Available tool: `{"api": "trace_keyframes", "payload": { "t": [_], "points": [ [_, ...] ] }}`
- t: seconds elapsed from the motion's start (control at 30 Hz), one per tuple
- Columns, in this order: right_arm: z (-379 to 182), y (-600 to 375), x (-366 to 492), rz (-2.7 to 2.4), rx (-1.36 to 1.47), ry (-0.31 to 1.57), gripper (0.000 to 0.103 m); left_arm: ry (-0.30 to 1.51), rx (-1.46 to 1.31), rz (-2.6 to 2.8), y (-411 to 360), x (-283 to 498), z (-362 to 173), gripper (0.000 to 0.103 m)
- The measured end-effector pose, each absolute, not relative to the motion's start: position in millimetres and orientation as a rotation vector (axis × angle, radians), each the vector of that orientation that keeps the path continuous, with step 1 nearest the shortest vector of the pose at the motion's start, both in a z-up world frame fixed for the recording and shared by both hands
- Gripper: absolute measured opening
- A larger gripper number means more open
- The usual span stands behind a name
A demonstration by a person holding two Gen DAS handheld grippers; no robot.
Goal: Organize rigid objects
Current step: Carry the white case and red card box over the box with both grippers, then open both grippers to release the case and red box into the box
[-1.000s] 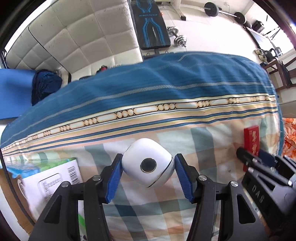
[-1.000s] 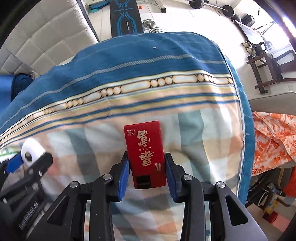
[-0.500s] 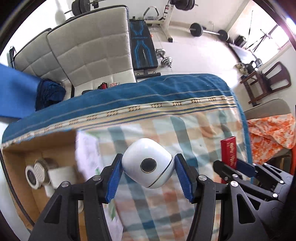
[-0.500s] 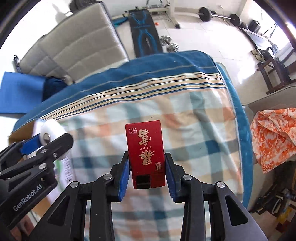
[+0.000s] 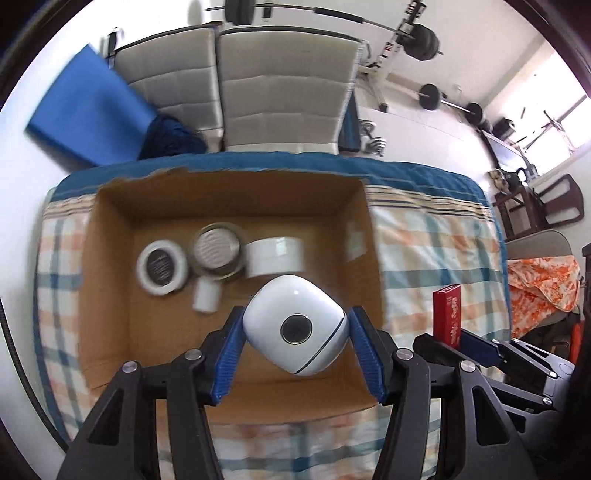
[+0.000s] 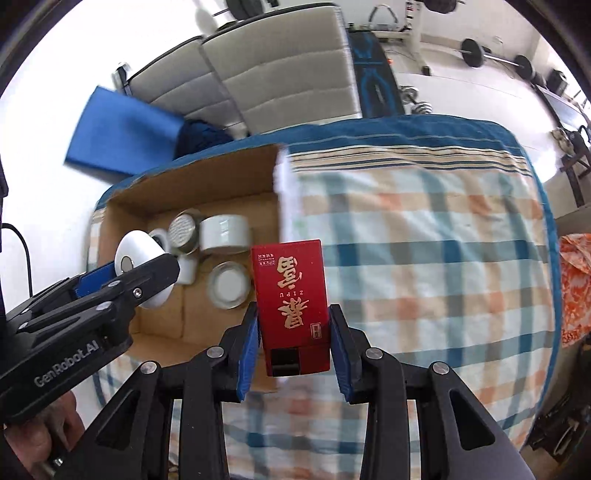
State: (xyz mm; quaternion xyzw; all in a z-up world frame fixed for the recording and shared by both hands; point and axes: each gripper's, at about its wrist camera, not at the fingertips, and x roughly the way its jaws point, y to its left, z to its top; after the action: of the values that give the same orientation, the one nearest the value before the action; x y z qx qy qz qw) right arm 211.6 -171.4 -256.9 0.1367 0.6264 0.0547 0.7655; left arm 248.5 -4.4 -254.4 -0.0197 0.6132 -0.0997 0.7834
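L tongs (image 5: pixel 295 354) grip white gadget (image 5: pixel 295 328), R tongs (image 6: pixel 291 347) grip red pack (image 6: pixel 290 299): lower both into box's (image 5: pixel 110 295) bare near corner.

**A home room that doubles as a gym**

A bed under a plaid and blue-striped cover (image 5: pixel 436 236) fills the middle. Beyond its far edge stand grey padded cushions (image 5: pixel 288 85), and past those a barbell on a rack (image 5: pixel 417 35). Dumbbells (image 6: pixel 417 101) lie on the white floor behind the bed, and a wooden chair (image 5: pixel 554 203) stands off its right side.
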Motion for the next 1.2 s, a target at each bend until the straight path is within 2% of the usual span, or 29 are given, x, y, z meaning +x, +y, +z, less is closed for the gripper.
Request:
{"api": "trace_keyframes", "payload": {
  "t": [0.27,0.5,0.77,0.8,0.83,0.87,1.0,1.2],
  "points": [
    [-266.9,-73.6,202.1,0.175,0.22,1.386,0.037,1.325,-0.033,-0.144,65.5,226.4,-265.5,0.054],
    [-288.8,-42.5,207.0,0.167,0.198,1.417,0.037,1.353,-0.048,-0.143,97.9,228.1,-285.1,0.054],
    [-347.2,-25.1,228.9,0.167,0.193,1.495,0.034,1.479,-0.109,-0.165,113.9,251.4,-343.3,0.054],
    [-354.5,-23.3,231.2,0.165,0.191,1.504,0.034,1.495,-0.118,-0.168,115.6,254.1,-350.4,0.054],
    [-363.4,-21.4,233.6,0.164,0.185,1.517,0.02,1.509,-0.124,-0.169,116.7,257.2,-357.7,0.054],
    [-370.9,-19.1,236.1,0.171,0.18,1.533,0.012,1.524,-0.125,-0.164,118.0,260.3,-365.3,0.054],
    [-400.7,-13.3,243.3,0.16,0.16,1.582,0.012,1.562,-0.113,-0.161,117.9,268.3,-386.3,0.054],
    [-410.1,-13.4,251.1,0.171,0.184,1.588,0.012,1.623,-0.094,-0.18,112.6,271.8,-407.7,0.054]
  ]
}}
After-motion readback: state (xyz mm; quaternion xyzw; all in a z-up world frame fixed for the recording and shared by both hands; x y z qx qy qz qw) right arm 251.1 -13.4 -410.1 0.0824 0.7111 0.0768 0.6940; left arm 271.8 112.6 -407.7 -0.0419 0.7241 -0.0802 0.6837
